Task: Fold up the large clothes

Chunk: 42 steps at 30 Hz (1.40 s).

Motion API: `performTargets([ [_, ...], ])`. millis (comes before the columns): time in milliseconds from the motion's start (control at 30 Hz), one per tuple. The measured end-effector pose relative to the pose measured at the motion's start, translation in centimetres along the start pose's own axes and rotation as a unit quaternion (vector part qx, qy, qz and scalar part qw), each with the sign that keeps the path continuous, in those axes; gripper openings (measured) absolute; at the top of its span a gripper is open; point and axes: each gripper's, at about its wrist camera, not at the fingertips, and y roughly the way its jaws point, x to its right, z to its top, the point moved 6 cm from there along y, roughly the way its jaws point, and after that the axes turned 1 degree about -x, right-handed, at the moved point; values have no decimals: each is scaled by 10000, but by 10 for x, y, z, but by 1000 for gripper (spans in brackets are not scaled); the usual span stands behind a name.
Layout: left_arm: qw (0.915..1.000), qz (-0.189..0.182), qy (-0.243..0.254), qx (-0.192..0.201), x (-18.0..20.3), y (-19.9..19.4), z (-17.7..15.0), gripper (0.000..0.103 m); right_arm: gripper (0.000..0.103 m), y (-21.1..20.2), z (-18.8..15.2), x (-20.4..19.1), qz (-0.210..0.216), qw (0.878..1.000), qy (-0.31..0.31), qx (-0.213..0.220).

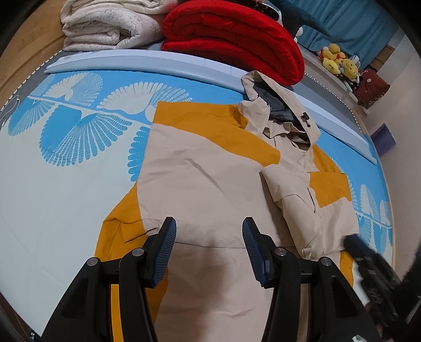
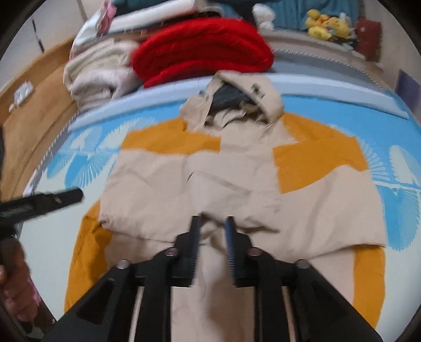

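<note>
A beige and mustard hooded jacket [image 1: 210,173] lies flat on the bed, hood toward the far edge. One sleeve is folded across its chest. It also shows in the right wrist view [image 2: 236,184], blurred. My left gripper [image 1: 209,226] is open and empty, hovering over the jacket's lower body. My right gripper [image 2: 212,221] hovers over the jacket's lower middle with its jaws a small gap apart and nothing between them. The right gripper also shows at the right edge of the left wrist view [image 1: 368,257], and the left gripper shows at the left edge of the right wrist view [image 2: 44,201].
The bed has a blue and white feather-pattern sheet [image 1: 65,147]. A folded red blanket [image 1: 231,39] and a cream blanket [image 1: 108,23] are stacked at the far edge, just behind the hood. Yellow plush toys [image 1: 339,61] sit on a shelf beyond. A wooden headboard [image 2: 34,123] stands on the left.
</note>
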Motion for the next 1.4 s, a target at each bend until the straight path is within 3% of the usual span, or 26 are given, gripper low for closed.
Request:
performTargets([
  [33,10000,14,-36,-16,0,2,0,49,43,-10,3,6,-41,9998,77,177],
  [133,9999,67,-75,-40,-1,8,0,49,45,-35,10,30,-251,9967,290,709],
  [200,9999,101,-66,-49,2,13,0,48,45,-36,17,42,-262,9952,471,818],
  [300,9998,169,-1,-97,9,22,-1,48,45,-18,17,69,-97,9941,866,650],
  [433,9997,171,107,-161,22,32,-4,48,45,29,2,98,305,9872,1562,-38],
  [500,9996,173,168,-162,28,35,-5,48,45,52,-8,108,699,9732,2167,-337],
  [633,9995,164,205,-169,34,38,-5,48,47,93,-26,114,1723,9231,3339,-820],
  [733,9995,154,195,-175,33,38,-4,48,48,111,-33,115,1957,8993,3803,-907],
  [833,9996,145,182,-176,33,38,-3,48,45,113,-29,116,2186,8855,4037,-720],
  [867,9996,141,173,-172,33,38,-3,48,40,112,-25,113,2222,8869,4004,-616],
  [900,9996,131,159,-169,32,37,-3,48,22,110,-20,109,2282,8893,3931,-506],
  [933,9997,125,140,-160,31,36,-2,48,15,106,-14,103,2370,8924,3823,-369],
  [1133,9997,212,-59,-98,13,31,7,48,11,55,26,34,2735,9297,2428,444],
  [1267,9982,343,-484,-72,-15,30,15,48,21,34,30,-35,2730,9552,1101,304],
  [1333,9968,367,-712,-62,-27,29,18,48,45,29,23,-55,2765,9582,710,196],
  [1400,9952,417,-887,-54,-37,29,20,47,55,24,16,-62,2684,9615,569,149],
])
